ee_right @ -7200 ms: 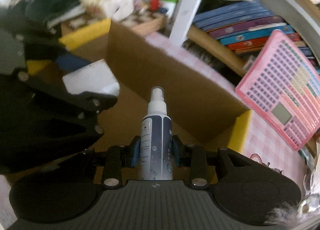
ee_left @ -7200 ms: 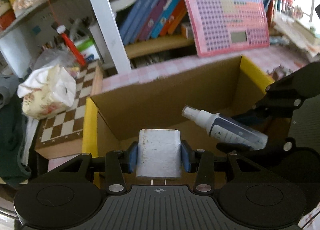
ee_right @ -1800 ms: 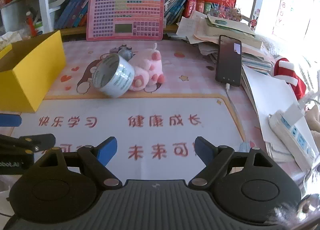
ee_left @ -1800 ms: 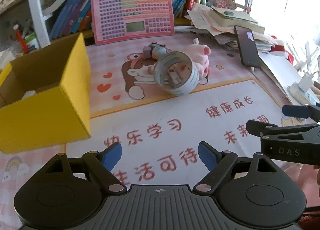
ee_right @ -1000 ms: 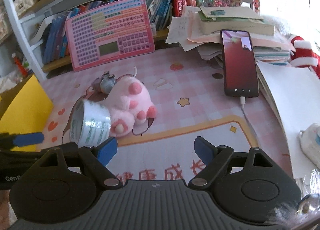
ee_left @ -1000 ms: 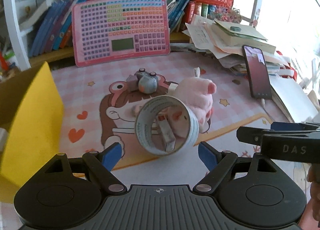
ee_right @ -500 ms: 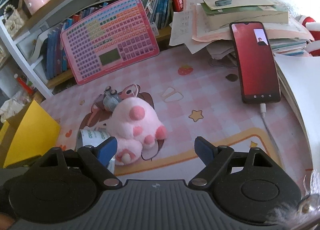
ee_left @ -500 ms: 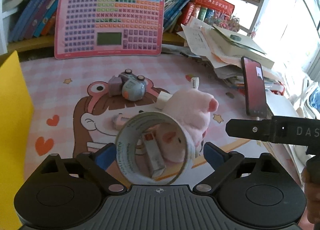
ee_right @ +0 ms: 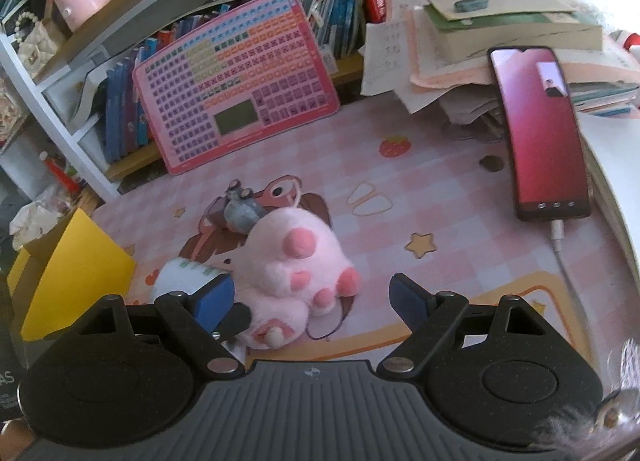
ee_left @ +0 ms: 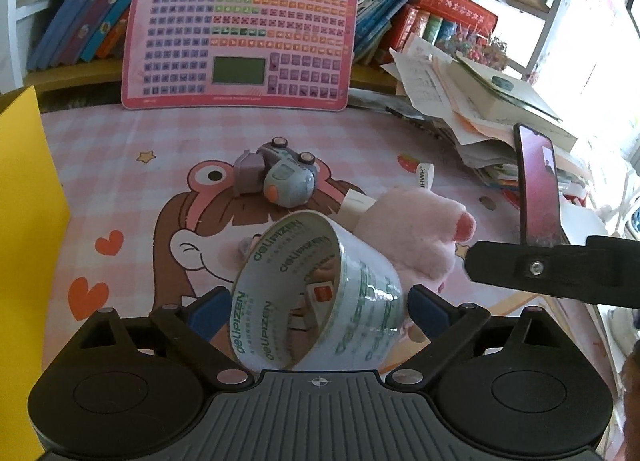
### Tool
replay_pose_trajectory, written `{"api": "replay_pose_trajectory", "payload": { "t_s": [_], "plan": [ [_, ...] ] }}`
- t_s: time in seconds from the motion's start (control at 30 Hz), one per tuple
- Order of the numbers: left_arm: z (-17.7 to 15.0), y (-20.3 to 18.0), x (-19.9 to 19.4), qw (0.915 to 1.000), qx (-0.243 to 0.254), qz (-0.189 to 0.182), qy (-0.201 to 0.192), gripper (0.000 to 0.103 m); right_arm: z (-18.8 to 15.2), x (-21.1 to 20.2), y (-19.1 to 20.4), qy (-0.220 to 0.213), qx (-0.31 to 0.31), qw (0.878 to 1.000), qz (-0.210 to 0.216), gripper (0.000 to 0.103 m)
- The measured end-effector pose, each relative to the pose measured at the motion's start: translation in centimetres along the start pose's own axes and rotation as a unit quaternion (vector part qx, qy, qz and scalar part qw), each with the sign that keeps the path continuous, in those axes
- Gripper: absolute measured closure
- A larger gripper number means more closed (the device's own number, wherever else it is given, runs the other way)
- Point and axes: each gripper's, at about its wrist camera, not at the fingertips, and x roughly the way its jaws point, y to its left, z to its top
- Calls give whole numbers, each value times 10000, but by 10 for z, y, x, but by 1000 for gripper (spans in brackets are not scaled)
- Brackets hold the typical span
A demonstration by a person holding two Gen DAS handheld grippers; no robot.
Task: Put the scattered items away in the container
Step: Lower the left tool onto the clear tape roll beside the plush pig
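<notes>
The roll of tape [ee_left: 320, 293] lies tipped on the pink desk mat [ee_left: 120, 165], leaning against the pink plush toy [ee_left: 416, 229] on its right. Its open bore faces me and a little to the left, so the axis through the hole runs from near-left up toward far-right, into the plush. A small box with an orange mark shows inside the ring.

My left gripper [ee_left: 320, 309] has the roll between its blue pads; its jaws have just been opening and now stand wide, one pad on either side of the roll, and I see no pad pressing on it.

My right gripper [ee_right: 312, 297] is spread wide too, with nothing clamped. The plush toy [ee_right: 296, 265] lies between its pads, nearer the left one, feet toward me, its body running away toward the far left. From this side the tape [ee_right: 184, 277] peeks out just left of the plush, behind my left pad.

Just beyond the plush sits a small grey toy car [ee_left: 280, 177]. The yellow cardboard box [ee_right: 68, 273] stands at the left edge of the mat, well apart from the tape. Farther back a pink keyboard toy [ee_left: 240, 37] leans against the bookshelf [ee_left: 72, 21]. To the right a phone [ee_right: 544, 133] rests against a stack of papers [ee_right: 460, 41].
</notes>
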Motion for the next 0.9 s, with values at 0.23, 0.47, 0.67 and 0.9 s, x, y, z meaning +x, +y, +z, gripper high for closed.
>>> {"api": "replay_pose_trajectory", "payload": {
  "t_s": [0.23, 0.47, 0.67, 0.9],
  "plan": [
    [-2, -1, -8, 9994, 252, 212, 65, 7, 5, 23, 6, 138, -41, 9999, 81, 19],
    [-2, 1, -10, 9994, 272, 192, 103, 6, 15, 50, 6, 372, 220, 9990, 151, 19],
    [1, -8, -15, 9972, 627, 411, 60, 6, 18, 65, 5, 495, 375, 9979, 162, 19],
    [2, -36, -29, 9837, 1562, 866, -210, 7, 17, 68, 7, 463, 269, 9985, 137, 31]
  ]
}}
